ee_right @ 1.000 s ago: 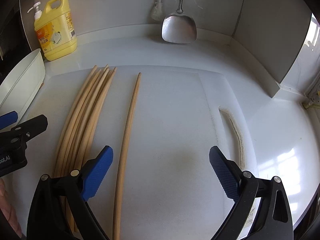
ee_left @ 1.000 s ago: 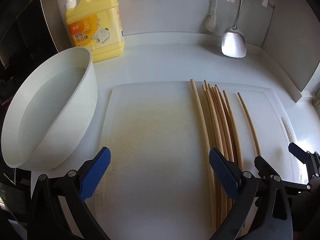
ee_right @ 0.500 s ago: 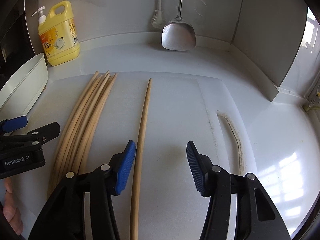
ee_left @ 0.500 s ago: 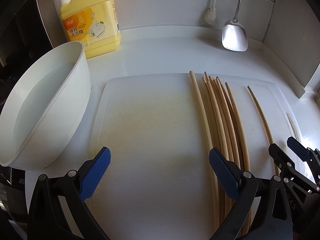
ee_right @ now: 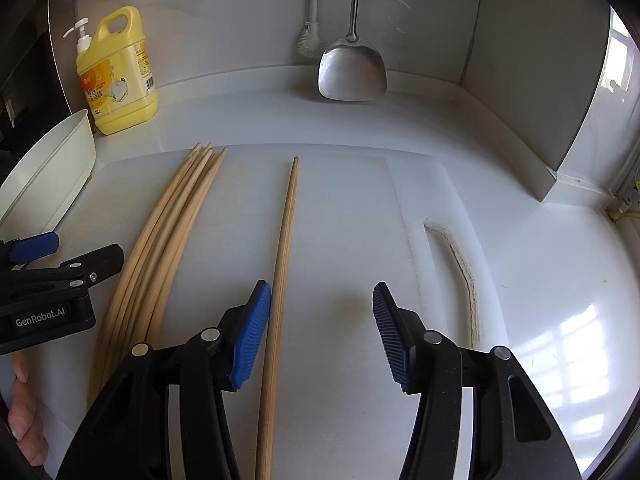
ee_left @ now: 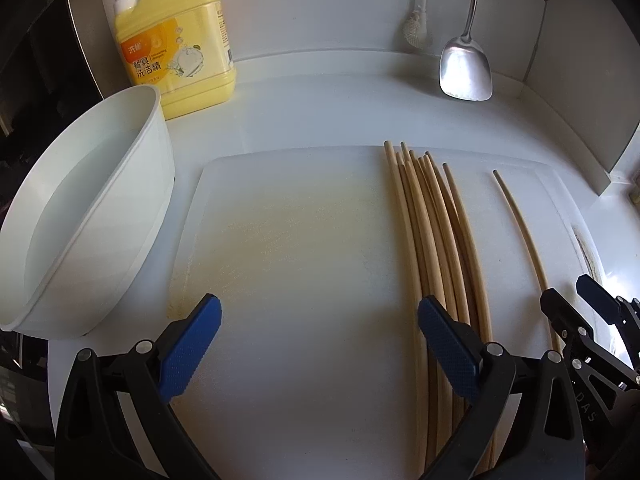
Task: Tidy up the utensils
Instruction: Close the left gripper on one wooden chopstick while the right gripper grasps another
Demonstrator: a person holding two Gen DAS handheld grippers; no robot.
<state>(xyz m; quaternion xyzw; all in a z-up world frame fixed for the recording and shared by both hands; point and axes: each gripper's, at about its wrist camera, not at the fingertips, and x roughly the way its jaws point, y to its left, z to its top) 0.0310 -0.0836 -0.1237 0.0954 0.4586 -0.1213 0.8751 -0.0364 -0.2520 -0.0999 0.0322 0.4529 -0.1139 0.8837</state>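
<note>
Several wooden chopsticks (ee_left: pixel 432 240) lie bundled side by side on a white cutting board (ee_left: pixel 288 248); the bundle also shows in the right wrist view (ee_right: pixel 172 220). One single chopstick (ee_right: pixel 284 248) lies apart to their right, also seen from the left wrist (ee_left: pixel 520 224). My left gripper (ee_left: pixel 318 340) is open and empty over the board, its right finger above the bundle. My right gripper (ee_right: pixel 322 328) is open, low over the board, with the single chopstick just inside its left finger (ee_right: pixel 252 332).
A white basin (ee_left: pixel 80 216) with water sits left of the board. A yellow detergent bottle (ee_left: pixel 176 44) stands at the back left. A metal spatula (ee_right: pixel 352 68) and a brush (ee_left: pixel 416 28) hang on the back wall. A wall corner rises at right.
My right gripper shifted left until the single chopstick lay between its jaws, and the jaws narrowed. My left gripper drew back slightly and stayed open.
</note>
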